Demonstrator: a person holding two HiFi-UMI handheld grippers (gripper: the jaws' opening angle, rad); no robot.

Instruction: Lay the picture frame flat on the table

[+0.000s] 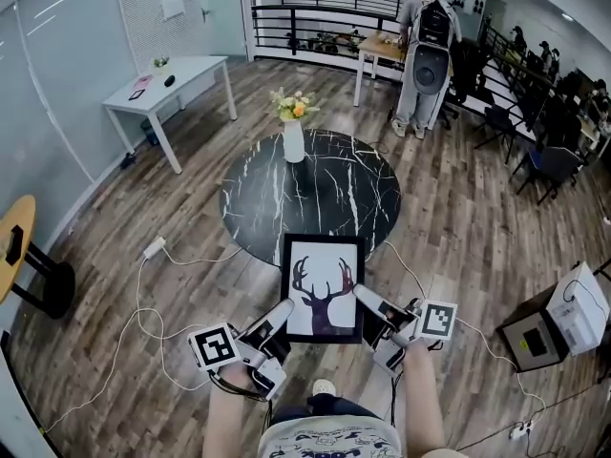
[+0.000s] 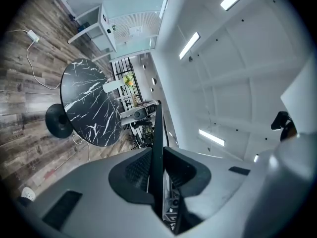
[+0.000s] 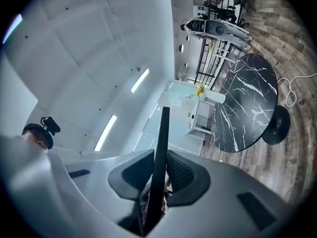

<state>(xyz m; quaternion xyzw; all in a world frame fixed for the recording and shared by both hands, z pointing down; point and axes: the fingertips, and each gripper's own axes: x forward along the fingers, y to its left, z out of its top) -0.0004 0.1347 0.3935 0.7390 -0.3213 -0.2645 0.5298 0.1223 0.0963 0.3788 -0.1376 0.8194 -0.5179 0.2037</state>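
A black picture frame with a deer-antler print is held in the air above the wood floor, just short of the near edge of the round black marble table. My left gripper is shut on the frame's left edge and my right gripper on its right edge. In the left gripper view the frame shows edge-on, pinched between the dark pads. The right gripper view shows the same frame thin between its pads. The table lies ahead in both.
A white vase with flowers stands at the table's far left part. White cables trail over the floor on the left. A white box on a stand sits to the right, a white desk at back left, a person far behind.
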